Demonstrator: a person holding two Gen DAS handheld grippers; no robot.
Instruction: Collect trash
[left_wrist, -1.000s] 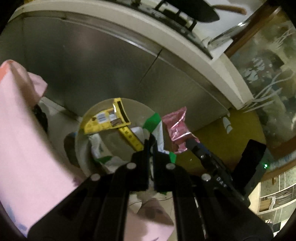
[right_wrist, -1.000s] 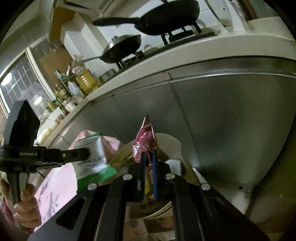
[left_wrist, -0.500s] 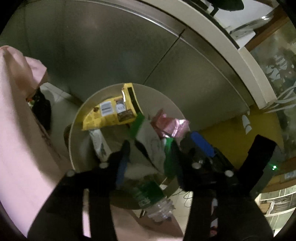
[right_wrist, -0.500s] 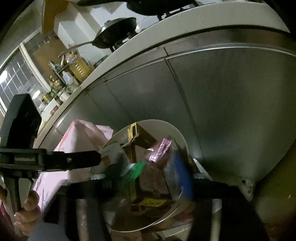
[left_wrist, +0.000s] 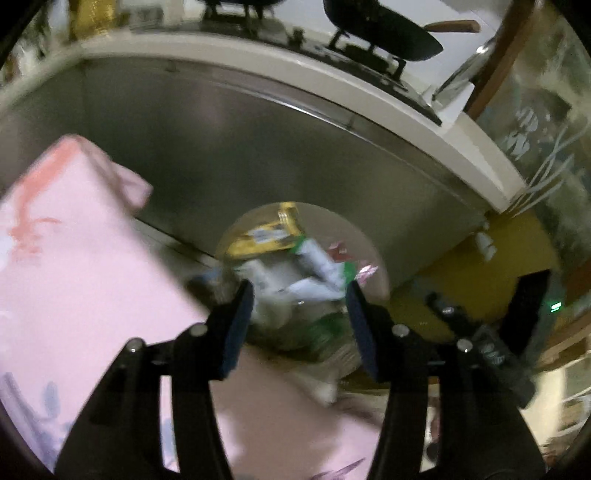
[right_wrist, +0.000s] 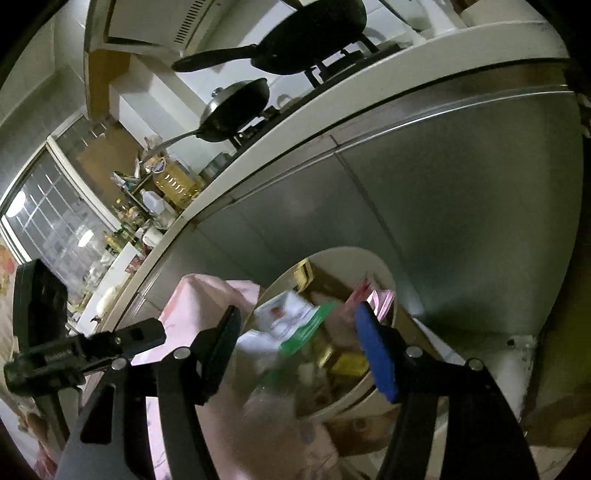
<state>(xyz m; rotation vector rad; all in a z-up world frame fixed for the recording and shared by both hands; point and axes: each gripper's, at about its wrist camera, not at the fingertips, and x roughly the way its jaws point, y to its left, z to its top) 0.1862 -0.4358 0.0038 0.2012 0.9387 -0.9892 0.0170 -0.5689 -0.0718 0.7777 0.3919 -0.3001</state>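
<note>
Both the left hand-held gripper and right hand-held gripper are spread and empty above the bin, where wrappers lie at twelve o'clock. Drop step looks done; next, probably seek more trash.

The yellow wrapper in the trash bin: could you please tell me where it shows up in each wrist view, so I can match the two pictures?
Left wrist view: the yellow wrapper lies at the far rim of the trash bin, just above centre, beyond the open left gripper.
Right wrist view: the wrapper stands at the bin's far left rim, above the open right gripper.
Shared landmark: the white-and-green packet in the bin.
</note>
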